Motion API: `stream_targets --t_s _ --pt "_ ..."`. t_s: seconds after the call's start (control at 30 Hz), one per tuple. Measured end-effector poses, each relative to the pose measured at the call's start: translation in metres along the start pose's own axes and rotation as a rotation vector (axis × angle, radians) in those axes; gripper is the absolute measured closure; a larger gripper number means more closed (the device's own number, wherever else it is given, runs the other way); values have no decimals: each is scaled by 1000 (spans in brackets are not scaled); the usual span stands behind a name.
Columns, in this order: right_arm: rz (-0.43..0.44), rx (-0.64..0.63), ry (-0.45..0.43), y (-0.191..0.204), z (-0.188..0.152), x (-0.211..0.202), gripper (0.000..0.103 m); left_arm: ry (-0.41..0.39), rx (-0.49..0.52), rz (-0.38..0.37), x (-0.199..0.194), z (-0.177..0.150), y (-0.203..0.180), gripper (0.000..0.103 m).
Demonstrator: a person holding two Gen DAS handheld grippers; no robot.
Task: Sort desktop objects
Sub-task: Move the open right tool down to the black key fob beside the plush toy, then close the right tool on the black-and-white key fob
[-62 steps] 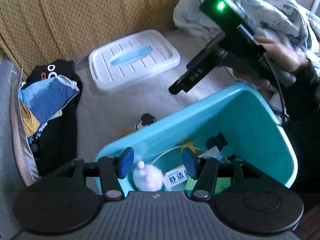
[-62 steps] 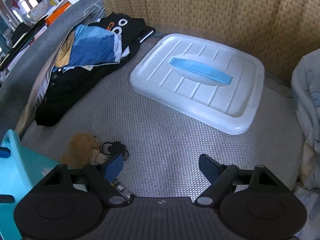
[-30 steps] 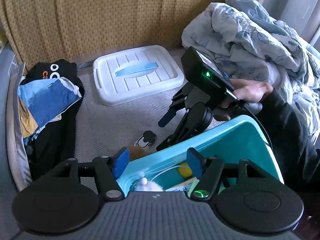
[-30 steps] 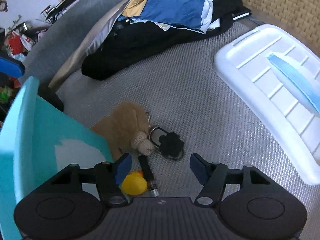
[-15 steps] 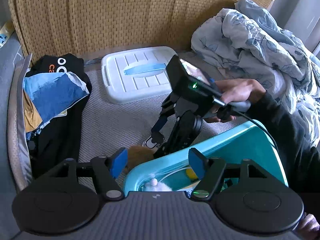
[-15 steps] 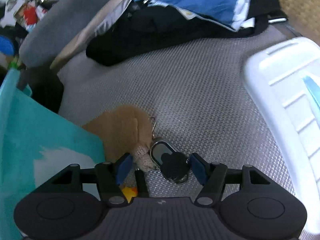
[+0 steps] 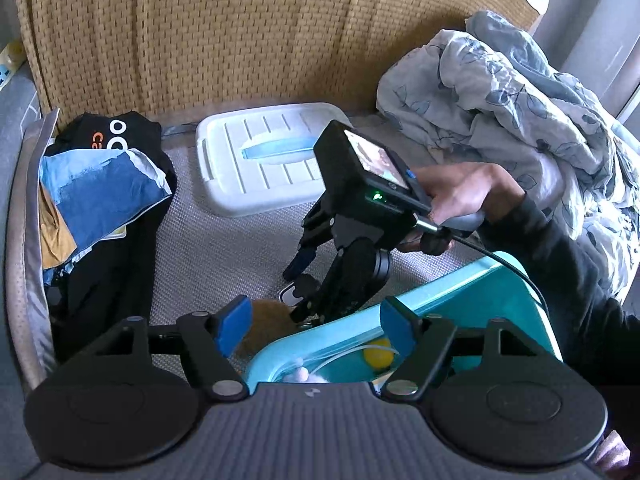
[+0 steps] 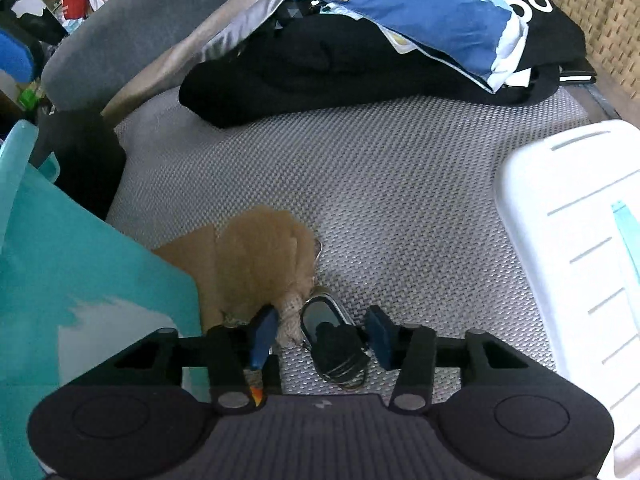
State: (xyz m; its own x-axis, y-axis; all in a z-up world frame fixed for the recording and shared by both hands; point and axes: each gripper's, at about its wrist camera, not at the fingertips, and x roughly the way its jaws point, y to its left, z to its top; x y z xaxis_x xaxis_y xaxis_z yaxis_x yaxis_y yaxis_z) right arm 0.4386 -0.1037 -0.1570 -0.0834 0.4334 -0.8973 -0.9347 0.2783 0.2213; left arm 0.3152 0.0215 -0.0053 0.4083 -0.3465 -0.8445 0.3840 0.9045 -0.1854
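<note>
The teal bin (image 7: 460, 292) hides most of its contents behind its rim; beside it, the brown plush toy (image 8: 256, 256) is half covered.

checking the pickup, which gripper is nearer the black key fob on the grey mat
Right. The right gripper straddles the black key fob, its jaws closing around it. The left gripper hangs apart, over the teal plastic bin rim.

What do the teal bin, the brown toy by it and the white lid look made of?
Teal bin: smooth, slightly glossy moulded plastic, going by its light sheen and rounded rim.
Brown toy: plush fabric, matte and fuzzy, with soft edges.
White lid: rigid plastic with moulded ribs and a semi-gloss look; its blue handle strip also looks like plastic.
</note>
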Motion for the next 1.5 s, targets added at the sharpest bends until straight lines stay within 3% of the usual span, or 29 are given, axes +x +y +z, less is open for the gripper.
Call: stream_targets --t_s 0.07,0.13,0.6,0.93,1.07,1.2,1.3,1.33,1.5 --pt "1 9 -8 -3 0 -1 60 -5 -4 -2 0 0 2 28" --pt "-5 20 -23 -7 0 -4 75 -10 -8 -3 -1 0 3 28" --pt "-37 35 -67 -15 -3 -6 75 -25 -41 9 -3 -5 16 27" --pt "-148 31 -92 -5 -5 -27 82 -25 -24 4 -5 -6 6 27" --pt "-195 21 -46 -1 -10 -31 82 -19 -26 0 -3 -6 2 26" --pt "-278 -18 -37 1 -9 -25 76 -3 -25 3 -1 -5 -1 26" --pt "-248 -57 -44 5 -6 -18 70 4 -23 6 0 -4 -3 26" --pt "-246 -72 -38 7 -5 -14 62 5 -24 7 1 -4 -3 26" --pt "-287 -140 -25 14 -2 2 51 11 -28 6 4 -5 -3 26"
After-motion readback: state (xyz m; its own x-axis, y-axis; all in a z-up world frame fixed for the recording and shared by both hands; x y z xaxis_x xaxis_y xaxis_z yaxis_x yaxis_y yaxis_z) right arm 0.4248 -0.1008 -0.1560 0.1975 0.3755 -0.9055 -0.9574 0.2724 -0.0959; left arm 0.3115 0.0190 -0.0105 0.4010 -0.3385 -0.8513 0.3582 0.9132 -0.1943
